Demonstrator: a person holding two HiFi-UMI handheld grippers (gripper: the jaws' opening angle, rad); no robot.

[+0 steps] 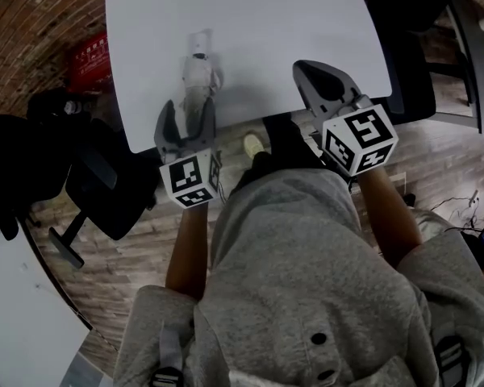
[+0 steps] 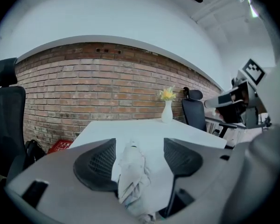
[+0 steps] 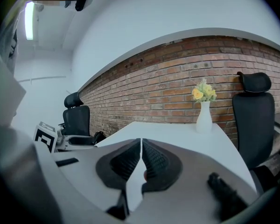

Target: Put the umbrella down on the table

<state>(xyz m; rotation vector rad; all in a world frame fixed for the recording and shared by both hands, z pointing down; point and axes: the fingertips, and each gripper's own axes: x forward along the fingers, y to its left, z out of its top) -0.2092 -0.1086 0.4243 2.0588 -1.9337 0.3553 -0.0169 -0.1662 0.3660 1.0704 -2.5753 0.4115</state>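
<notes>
Left gripper (image 2: 139, 158) jaws spread wide, released. Folded pale umbrella (image 2: 132, 174) lies between them, closer to left jaw, on white table (image 1: 290, 22) near its front edge. Ahead of jaws: bare tabletop up to vase (image 2: 166, 111) at far edge. Right gripper (image 3: 141, 162) jaws clenched together, nothing between, at table's front edge.

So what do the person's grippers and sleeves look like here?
The left gripper and right gripper are grey with dark ribbed pads, each carrying a white cube with black square markers. The person wears a grey sweatshirt, forearms bare.
</notes>
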